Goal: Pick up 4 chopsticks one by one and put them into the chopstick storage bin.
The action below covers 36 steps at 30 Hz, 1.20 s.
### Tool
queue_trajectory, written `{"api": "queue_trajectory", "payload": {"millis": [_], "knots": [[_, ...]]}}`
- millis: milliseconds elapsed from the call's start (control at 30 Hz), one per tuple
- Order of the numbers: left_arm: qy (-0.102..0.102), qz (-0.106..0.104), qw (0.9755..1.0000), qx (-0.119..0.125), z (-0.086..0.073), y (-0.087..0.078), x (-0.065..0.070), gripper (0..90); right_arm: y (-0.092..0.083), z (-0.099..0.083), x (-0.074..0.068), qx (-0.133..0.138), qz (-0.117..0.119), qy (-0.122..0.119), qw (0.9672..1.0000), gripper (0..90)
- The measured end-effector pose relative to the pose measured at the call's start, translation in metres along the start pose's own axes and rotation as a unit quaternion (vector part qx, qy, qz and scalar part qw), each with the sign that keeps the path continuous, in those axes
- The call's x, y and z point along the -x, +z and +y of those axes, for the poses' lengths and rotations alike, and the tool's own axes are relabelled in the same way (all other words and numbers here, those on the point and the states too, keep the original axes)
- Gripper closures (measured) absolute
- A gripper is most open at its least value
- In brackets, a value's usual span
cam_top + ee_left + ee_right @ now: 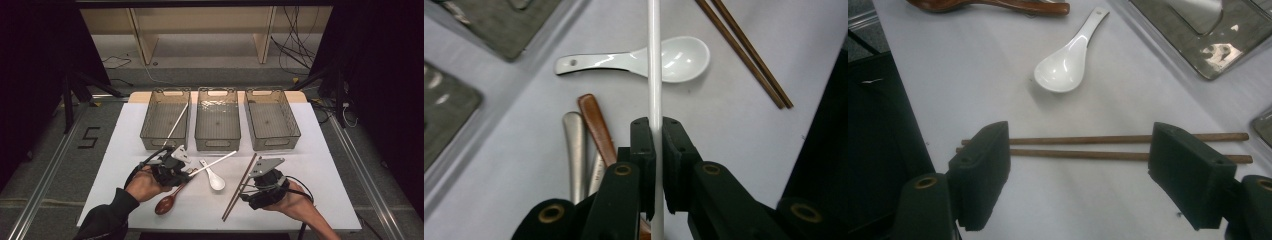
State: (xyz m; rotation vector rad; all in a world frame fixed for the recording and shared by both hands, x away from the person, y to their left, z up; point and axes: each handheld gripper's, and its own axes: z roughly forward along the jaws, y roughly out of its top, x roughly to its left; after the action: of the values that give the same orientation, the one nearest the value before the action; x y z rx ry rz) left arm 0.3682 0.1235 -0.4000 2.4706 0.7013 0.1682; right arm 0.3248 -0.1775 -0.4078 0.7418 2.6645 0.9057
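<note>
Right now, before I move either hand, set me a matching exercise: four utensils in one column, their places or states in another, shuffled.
Things:
1. white chopstick
2. white soup spoon
3. brown chopsticks
4. brown wooden spoon

States:
A. lying on the table between open jaws
B. clamped in the left gripper
C. lying free, bowl up, mid-table
D. lying near the table's front edge by the left hand

Pairs: 1-B, 2-C, 3-A, 4-D

three bins (217, 120), four spoons (634, 59), four chopsticks (1098, 147)
</note>
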Motion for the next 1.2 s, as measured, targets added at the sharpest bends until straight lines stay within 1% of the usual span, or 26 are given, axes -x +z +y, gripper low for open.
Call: {"api": "queue_trajectory", "payload": {"millis": [33, 100, 167, 233, 367, 467, 500, 533, 567, 600, 700, 767, 967, 1000, 1033, 1133, 1167, 1200], "knots": [[-0.011, 0.002, 0.9999, 0.007, 0.0, -0.002, -0.003, 84.9, 0.0, 0.0, 0.001, -0.001, 0.0, 0.0, 1.0, 24.6], [-0.02, 0.01, 0.9996, 0.015, 0.0, -0.007, -0.01, 84.9, 0.0, -0.001, 0.003, 0.005, -0.002, 0.007, 1.0, 24.2], [-0.035, 0.022, 0.9988, 0.029, 0.0, -0.011, -0.016, 84.9, -0.001, -0.001, 0.004, 0.01, -0.001, 0.014, 0.9999, 23.9], [-0.041, 0.026, 0.9982, 0.036, 0.0, -0.016, -0.022, 84.9, -0.001, -0.002, 0.006, 0.016, 0.002, 0.024, 0.9996, 23.6], [-0.069, 0.037, 0.9953, 0.058, 0.003, -0.025, -0.038, 84.9, -0.001, -0.003, 0.008, 0.016, -0.001, 0.033, 0.9993, 23.4], [-0.083, 0.046, 0.9934, 0.065, 0.007, -0.031, -0.049, 84.9, -0.001, -0.003, 0.008, 0.017, 0.0, 0.033, 0.9993, 23.4], [-0.087, 0.05, 0.9926, 0.067, 0.008, -0.032, -0.055, 84.9, 0.0, -0.003, 0.008, 0.017, -0.001, 0.033, 0.9993, 23.4], [-0.096, 0.055, 0.9913, 0.072, 0.01, -0.033, -0.059, 84.9, 0.0, -0.003, 0.008, 0.016, 0.0, 0.034, 0.9993, 23.2], [-0.099, 0.057, 0.9907, 0.074, 0.011, -0.034, -0.062, 84.9, 0.0, -0.003, 0.008, 0.015, 0.001, 0.033, 0.9993, 23.1], [-0.107, 0.062, 0.9895, 0.075, 0.013, -0.034, -0.068, 84.9, 0.001, -0.003, 0.008, 0.015, 0.001, 0.034, 0.9993, 23.0], [-0.116, 0.083, 0.9873, 0.071, 0.016, -0.033, -0.08, 84.9, 0.001, -0.003, 0.007, 0.013, 0.002, 0.033, 0.9994, 23.0], [-0.127, 0.082, 0.9856, 0.076, 0.017, -0.033, -0.087, 84.9, 0.001, -0.003, 0.007, 0.014, 0.002, 0.033, 0.9994, 23.0], [-0.149, 0.098, 0.9806, 0.081, 0.023, -0.031, -0.109, 84.9, 0.002, -0.003, 0.008, 0.015, 0.002, 0.036, 0.9992, 22.6], [-0.156, 0.101, 0.9793, 0.081, 0.024, -0.031, -0.115, 84.9, 0.001, -0.003, 0.008, 0.016, 0.003, 0.035, 0.9992, 22.5], [-0.159, 0.103, 0.9786, 0.081, 0.025, -0.031, -0.119, 84.9, 0.001, -0.003, 0.008, 0.015, 0.003, 0.035, 0.9993, 22.3], [-0.177, 0.113, 0.9747, 0.078, 0.027, -0.028, -0.134, 84.9, 0.002, -0.003, 0.008, 0.014, 0.004, 0.034, 0.9993, 22.3], [-0.183, 0.116, 0.9731, 0.079, 0.028, -0.027, -0.138, 84.9, 0.002, -0.003, 0.008, 0.013, 0.005, 0.033, 0.9994, 22.3], [-0.192, 0.12, 0.971, 0.077, 0.028, -0.026, -0.144, 84.9, 0.002, -0.003, 0.008, 0.013, 0.005, 0.033, 0.9993, 22.3]]}}
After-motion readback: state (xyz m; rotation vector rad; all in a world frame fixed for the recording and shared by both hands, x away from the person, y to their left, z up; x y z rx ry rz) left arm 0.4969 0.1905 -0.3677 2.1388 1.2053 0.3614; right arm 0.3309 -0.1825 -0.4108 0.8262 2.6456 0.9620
